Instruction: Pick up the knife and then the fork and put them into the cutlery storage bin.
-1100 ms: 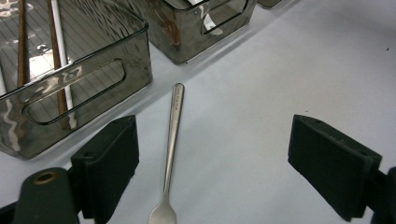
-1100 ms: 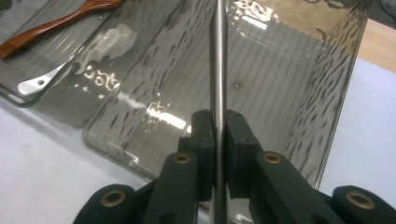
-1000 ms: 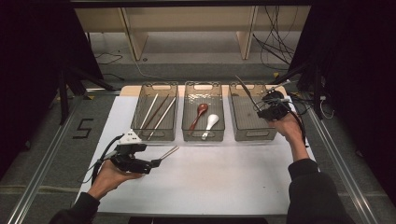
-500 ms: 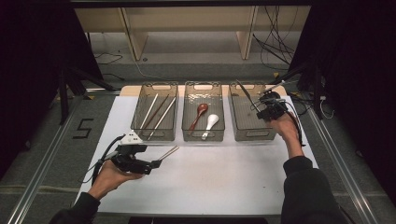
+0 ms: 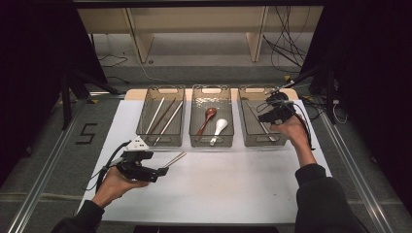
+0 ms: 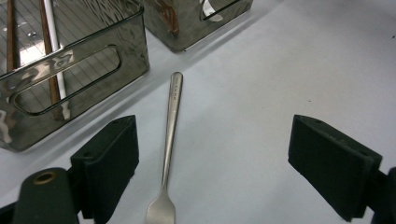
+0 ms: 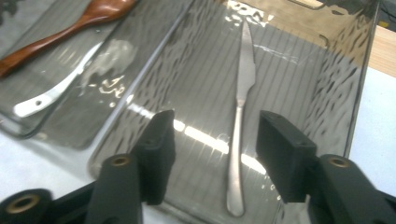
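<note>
**Knife lies in the right bin as the jaws part above it**

Since the earlier frames the right gripper [image 5: 270,115] has barely shifted over the right-hand clear bin [image 5: 250,141], but its jaws have just been opening. In the right gripper view they now stand apart with the table knife [image 7: 241,112] lying flat on the ribbed bin floor below and between them, blade pointing away. The pads do not press on it. The left gripper [image 5: 160,173] has kept its place near the front of the white table [image 5: 233,189]. Its jaws are spread wide and hold nothing.

In the left gripper view a small metal fork [image 6: 169,149] lies on the table between those jaws, touching neither pad, its handle pointing toward the bins.

Three clear bins stand in a row across the table. The left bin [image 5: 145,138] holds chopsticks [image 5: 164,116], some pale and some dark. The middle bin [image 5: 194,141] holds a brown wooden spoon [image 5: 207,119] and a white spoon [image 5: 218,130] side by side. Cables trail over the floor beyond the table, and a "5" [image 5: 87,133] is marked beside its left edge.
</note>
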`<move>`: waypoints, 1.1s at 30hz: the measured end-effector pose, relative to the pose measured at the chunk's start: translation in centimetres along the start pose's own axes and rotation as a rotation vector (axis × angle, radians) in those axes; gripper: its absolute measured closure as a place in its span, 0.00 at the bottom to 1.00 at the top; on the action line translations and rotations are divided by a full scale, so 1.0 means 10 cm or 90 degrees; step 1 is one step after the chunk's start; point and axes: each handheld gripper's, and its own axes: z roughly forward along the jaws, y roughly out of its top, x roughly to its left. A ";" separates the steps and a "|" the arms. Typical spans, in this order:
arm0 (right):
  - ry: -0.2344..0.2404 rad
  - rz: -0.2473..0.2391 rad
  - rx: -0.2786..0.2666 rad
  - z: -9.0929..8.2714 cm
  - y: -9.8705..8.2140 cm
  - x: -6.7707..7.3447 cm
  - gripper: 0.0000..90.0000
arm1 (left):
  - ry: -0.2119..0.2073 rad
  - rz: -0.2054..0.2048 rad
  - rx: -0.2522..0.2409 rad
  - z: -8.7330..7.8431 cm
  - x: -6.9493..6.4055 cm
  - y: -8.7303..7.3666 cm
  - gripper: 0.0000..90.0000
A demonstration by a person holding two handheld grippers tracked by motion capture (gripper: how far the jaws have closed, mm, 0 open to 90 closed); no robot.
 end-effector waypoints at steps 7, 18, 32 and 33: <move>0.047 -0.010 -0.039 -0.19 -0.12 0.11 0.39 | 0.005 0.000 0.012 0.01 0.03 0.00 0.17; 0.128 -0.070 -0.087 -0.47 -0.57 0.50 0.35 | 0.029 0.012 0.074 0.10 0.09 0.00 0.18; 0.168 -0.090 -0.107 -0.61 -0.95 0.74 0.33 | 0.036 0.008 0.116 0.21 0.15 -0.02 0.18; 0.170 -0.089 -0.105 -0.60 -0.98 0.75 0.33 | 0.036 0.008 0.118 0.22 0.14 -0.02 0.18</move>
